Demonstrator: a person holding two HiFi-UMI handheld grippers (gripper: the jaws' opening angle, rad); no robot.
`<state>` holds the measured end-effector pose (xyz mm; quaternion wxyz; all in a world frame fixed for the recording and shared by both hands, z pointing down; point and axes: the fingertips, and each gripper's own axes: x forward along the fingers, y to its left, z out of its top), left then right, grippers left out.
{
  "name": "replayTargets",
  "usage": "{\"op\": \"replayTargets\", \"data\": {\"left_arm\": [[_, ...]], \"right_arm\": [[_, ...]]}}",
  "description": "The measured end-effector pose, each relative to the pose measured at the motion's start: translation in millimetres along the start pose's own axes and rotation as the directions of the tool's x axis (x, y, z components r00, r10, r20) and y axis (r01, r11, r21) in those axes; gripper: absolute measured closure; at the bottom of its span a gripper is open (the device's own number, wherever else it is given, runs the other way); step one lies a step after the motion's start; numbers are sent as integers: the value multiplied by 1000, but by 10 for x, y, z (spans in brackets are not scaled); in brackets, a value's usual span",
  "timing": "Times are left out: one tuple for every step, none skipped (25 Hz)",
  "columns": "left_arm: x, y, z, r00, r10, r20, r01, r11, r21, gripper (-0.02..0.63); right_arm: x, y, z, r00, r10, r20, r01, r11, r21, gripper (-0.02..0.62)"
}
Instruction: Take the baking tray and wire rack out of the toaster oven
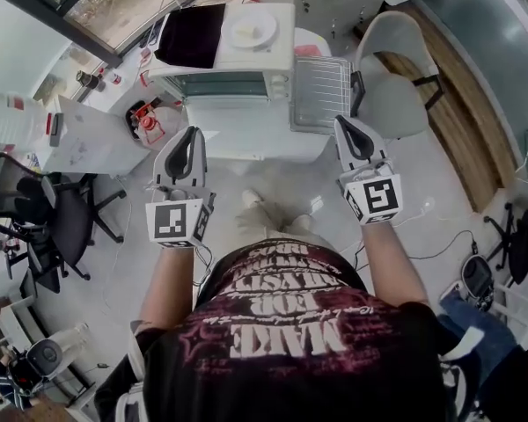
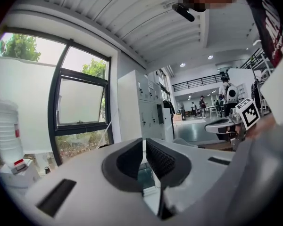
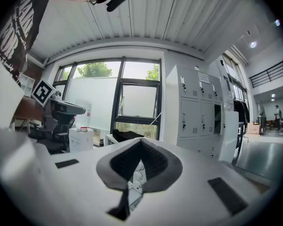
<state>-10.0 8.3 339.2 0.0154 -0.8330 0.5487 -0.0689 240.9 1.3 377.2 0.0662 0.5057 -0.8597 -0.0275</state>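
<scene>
Toaster oven (image 1: 231,84) on white desk (image 1: 246,137): dark baking tray (image 1: 192,35) lies on the oven's top beside a white plate (image 1: 253,29); wire rack (image 1: 321,90) lies flat just right of the oven. Left gripper (image 1: 195,132) and right gripper (image 1: 344,120): both near the desk's front edge, fingers clenched, nothing between them.

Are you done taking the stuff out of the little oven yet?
It looks almost finished. The wire rack lies out beside the toaster oven, on its right in the head view, and a dark tray sits on the oven's top. Nothing is in hand: the left tool and right tool are shut and empty. Nothing obvious is left.
</scene>
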Motion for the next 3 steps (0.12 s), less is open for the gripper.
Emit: {"op": "replayTargets", "data": {"left_arm": [[-67, 4, -34, 1000, 12, -6, -12, 1000, 3, 581], [-129, 8, -71, 1000, 23, -13, -23, 1000, 6, 581], [-188, 10, -111, 999, 33, -21, -33, 999, 8, 581]], "right_arm": [[-15, 22, -14, 1000, 6, 4, -6, 1000, 0, 592], [-29, 46, -32, 1000, 12, 6, -12, 1000, 0, 592], [-43, 72, -52, 1000, 18, 8, -18, 1000, 0, 592]]}}
